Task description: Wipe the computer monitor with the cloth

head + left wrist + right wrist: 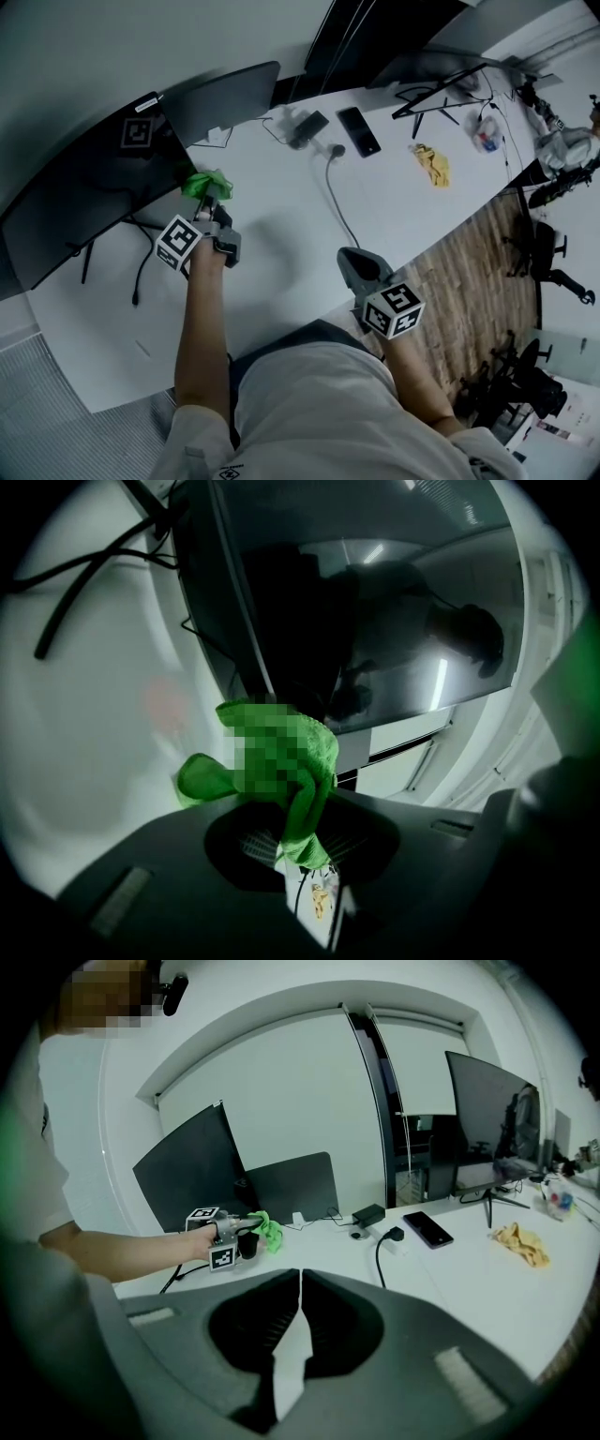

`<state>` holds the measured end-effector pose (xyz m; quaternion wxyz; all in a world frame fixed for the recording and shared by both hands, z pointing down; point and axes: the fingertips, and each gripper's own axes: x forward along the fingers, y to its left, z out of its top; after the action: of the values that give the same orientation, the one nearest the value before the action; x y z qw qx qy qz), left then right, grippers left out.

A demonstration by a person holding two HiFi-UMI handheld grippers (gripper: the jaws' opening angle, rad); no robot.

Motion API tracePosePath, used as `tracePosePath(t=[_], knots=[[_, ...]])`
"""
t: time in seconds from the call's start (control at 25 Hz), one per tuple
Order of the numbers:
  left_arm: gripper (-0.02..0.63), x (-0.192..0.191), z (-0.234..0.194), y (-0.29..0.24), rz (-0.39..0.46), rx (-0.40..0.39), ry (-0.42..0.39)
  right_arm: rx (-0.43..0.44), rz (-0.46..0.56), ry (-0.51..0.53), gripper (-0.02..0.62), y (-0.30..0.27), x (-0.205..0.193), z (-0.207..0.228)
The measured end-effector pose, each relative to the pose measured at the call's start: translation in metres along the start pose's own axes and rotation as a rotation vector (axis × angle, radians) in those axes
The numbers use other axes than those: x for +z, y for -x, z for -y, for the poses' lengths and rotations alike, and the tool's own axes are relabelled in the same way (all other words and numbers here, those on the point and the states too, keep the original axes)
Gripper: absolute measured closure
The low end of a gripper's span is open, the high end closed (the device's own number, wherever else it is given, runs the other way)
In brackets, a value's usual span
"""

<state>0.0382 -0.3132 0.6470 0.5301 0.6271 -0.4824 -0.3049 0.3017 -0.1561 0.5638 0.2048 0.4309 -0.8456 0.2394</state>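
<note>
A dark computer monitor (89, 192) stands at the left of the white desk, its screen (375, 602) filling the top of the left gripper view. My left gripper (214, 208) is shut on a green cloth (206, 183), bunched at the jaw tips (281, 761) and held just in front of the monitor's lower right corner. From the side the cloth (269, 1229) and left gripper (246, 1230) show by the monitor (187, 1180). My right gripper (361, 267) hangs over the desk's near edge, jaws together (300, 1279), nothing between them.
A second dark panel (225, 98) stands behind the monitor. A phone (358, 130), a power adapter (308, 128) with a cable (336, 202), a yellow rag (432, 164) and a small stand (441, 98) lie on the desk (281, 244). Office chairs (544, 253) stand on the floor at right.
</note>
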Motion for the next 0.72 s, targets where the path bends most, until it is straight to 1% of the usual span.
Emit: tracePosePath(t=[0.08, 0.16, 0.28, 0.48, 0.64, 0.72], knots=[[0.529, -0.006, 0.006, -0.006, -0.013, -0.029, 0.006, -0.009, 0.003, -0.003, 0.586, 0.001, -0.001, 0.004], [0.531, -0.009, 0.016, -0.011, -0.013, -0.074, 0.014, -0.014, 0.005, -0.005, 0.586, 0.0, -0.003, 0.005], [0.531, -0.005, 0.035, -0.013, 0.012, -0.14, 0.039, -0.013, 0.006, -0.004, 0.586, 0.0, -0.003, 0.004], [0.532, 0.002, 0.062, -0.011, 0.051, -0.204, 0.084, -0.014, 0.012, 0.0, 0.586, 0.004, 0.0, 0.001], [0.531, 0.006, 0.084, -0.012, 0.059, -0.259, 0.12, -0.017, 0.02, 0.002, 0.586, 0.004, 0.001, -0.001], [0.531, 0.009, 0.105, -0.011, 0.062, -0.302, 0.131, -0.016, 0.024, 0.004, 0.586, 0.004, 0.002, -0.003]])
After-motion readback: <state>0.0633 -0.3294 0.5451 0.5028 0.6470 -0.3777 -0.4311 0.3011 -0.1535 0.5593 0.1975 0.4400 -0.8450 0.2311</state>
